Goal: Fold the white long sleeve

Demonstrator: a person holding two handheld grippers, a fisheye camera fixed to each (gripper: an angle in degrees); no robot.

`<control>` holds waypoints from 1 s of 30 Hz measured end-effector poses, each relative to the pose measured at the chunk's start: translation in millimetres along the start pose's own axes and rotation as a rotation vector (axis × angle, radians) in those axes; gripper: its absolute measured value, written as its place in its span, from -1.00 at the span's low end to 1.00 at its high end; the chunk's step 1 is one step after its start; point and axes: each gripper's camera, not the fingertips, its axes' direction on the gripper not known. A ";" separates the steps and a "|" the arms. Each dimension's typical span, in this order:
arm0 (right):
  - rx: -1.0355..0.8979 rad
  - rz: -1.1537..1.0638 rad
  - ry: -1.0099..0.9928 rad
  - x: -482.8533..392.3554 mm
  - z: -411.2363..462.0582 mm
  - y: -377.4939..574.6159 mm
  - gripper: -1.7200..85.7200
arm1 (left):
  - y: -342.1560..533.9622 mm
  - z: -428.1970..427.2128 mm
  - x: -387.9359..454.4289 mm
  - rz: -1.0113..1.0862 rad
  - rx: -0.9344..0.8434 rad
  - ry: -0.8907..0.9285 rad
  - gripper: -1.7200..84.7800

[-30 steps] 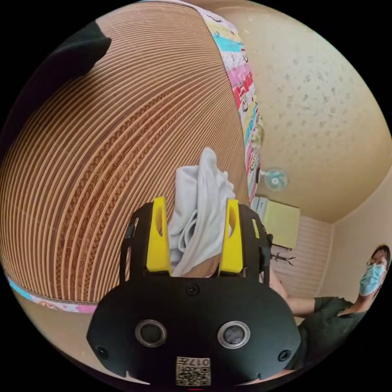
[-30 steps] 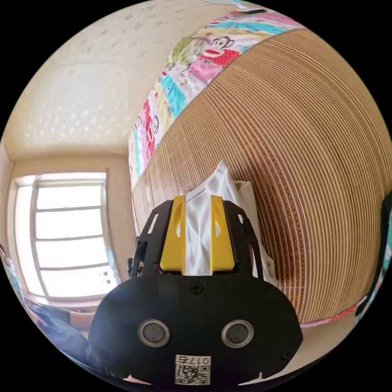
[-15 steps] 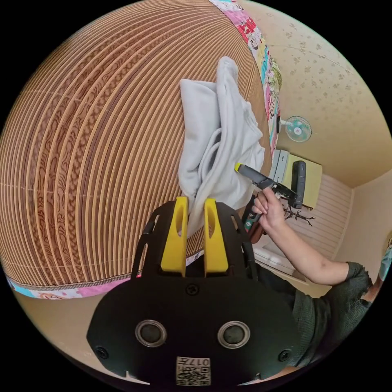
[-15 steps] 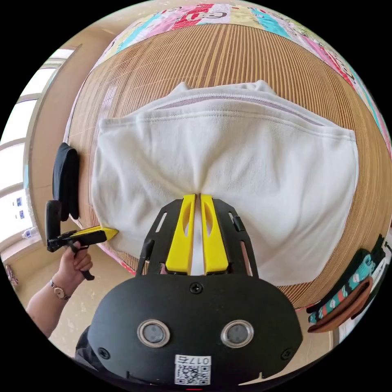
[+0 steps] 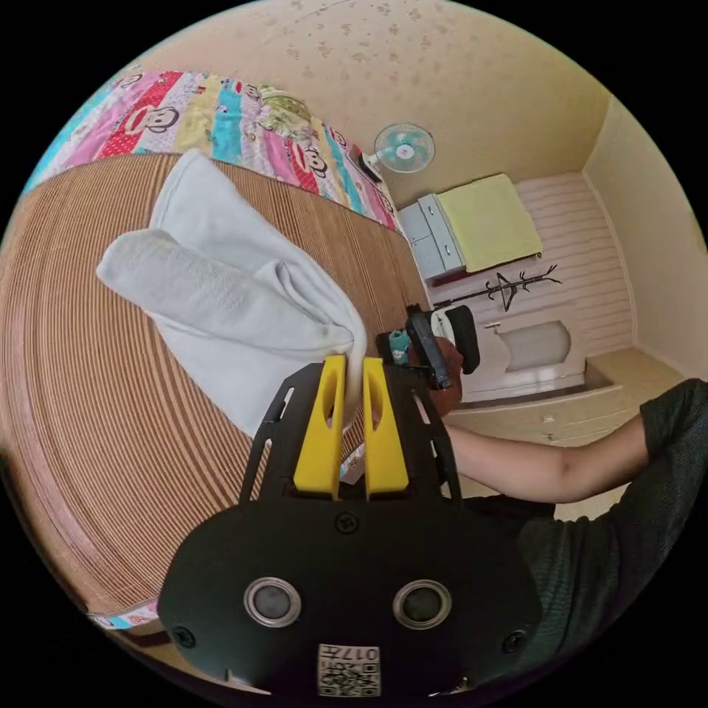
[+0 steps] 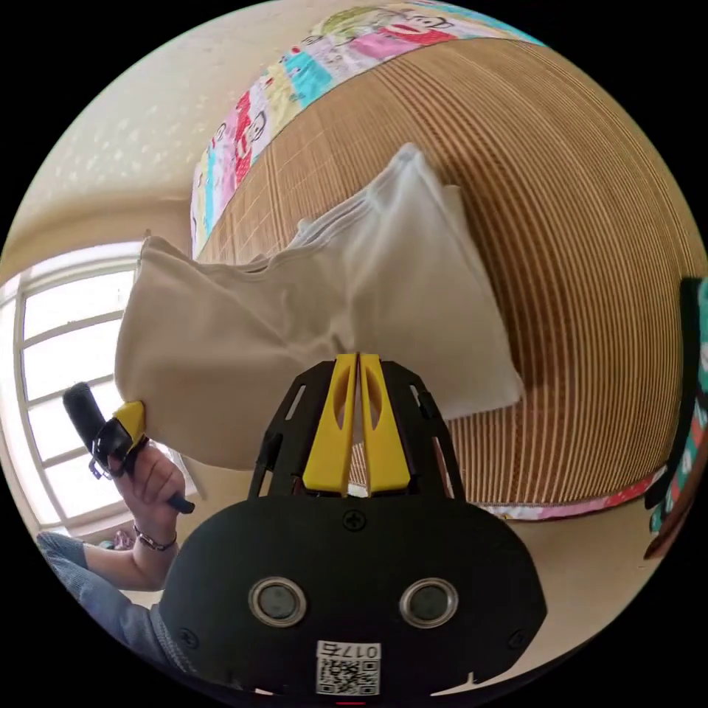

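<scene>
Both grippers, left [image 5: 352, 369] and right [image 6: 358, 366], have clamped the shirt [image 6: 324, 324] since a second ago and lifted its near edge off the mat [image 6: 590, 295], stretched between them.

A woven mat [image 5: 110, 413] covers the cartoon-print bedsheet [image 5: 221, 125].

We count one white long sleeve [image 5: 221, 295]; two grippers, the left gripper [image 5: 349, 369] and the right gripper [image 6: 357, 366]; one woven mat [image 6: 575, 243]; one fan [image 5: 403, 147]; one window [image 6: 66, 383].

Close gripper-mounted views over mat [image 5: 110, 442]
</scene>
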 end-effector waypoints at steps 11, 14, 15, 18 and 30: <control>0.055 0.371 -0.224 164.3 -60.3 45.7 -0.77 | -1.4 182.9 44.2 0.138 -0.161 0.241 -0.68; 0.017 0.367 -0.362 174.5 -46.6 44.4 -0.69 | 25.3 152.3 25.6 0.070 -0.126 0.139 -0.66; 0.017 0.361 -0.438 175.4 -40.5 43.3 -0.66 | 38.3 139.9 4.9 -0.011 -0.092 0.053 -0.62; 0.027 0.366 -0.626 176.5 -23.0 39.6 -0.60 | 74.0 124.1 -70.5 -0.293 -0.050 -0.108 -0.54; 0.005 0.404 -0.871 175.6 29.7 9.3 -0.33 | 124.3 240.4 -166.0 -0.565 -0.286 0.317 -0.75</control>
